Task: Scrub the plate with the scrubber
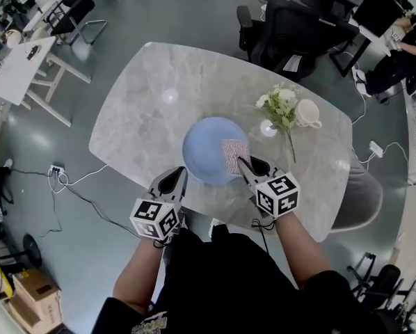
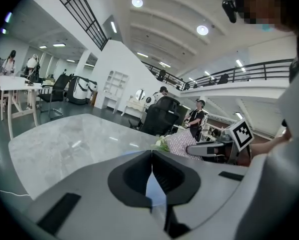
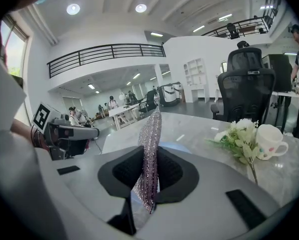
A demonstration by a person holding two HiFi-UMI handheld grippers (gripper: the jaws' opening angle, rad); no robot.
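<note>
A pale blue plate lies on the grey marble table near its front edge. My right gripper is shut on a silvery mesh scrubber, which hangs over the plate's right part. In the right gripper view the scrubber stands upright, pinched between the pads of the right gripper. My left gripper hovers at the plate's front-left rim. Its jaws are shut in the left gripper view, with nothing pinched; only the plate's blue shows through the slit below.
A spray of white flowers and a cream cup sit to the plate's right. Black office chairs stand behind the table. Cables run over the floor at the left. People stand in the background of the left gripper view.
</note>
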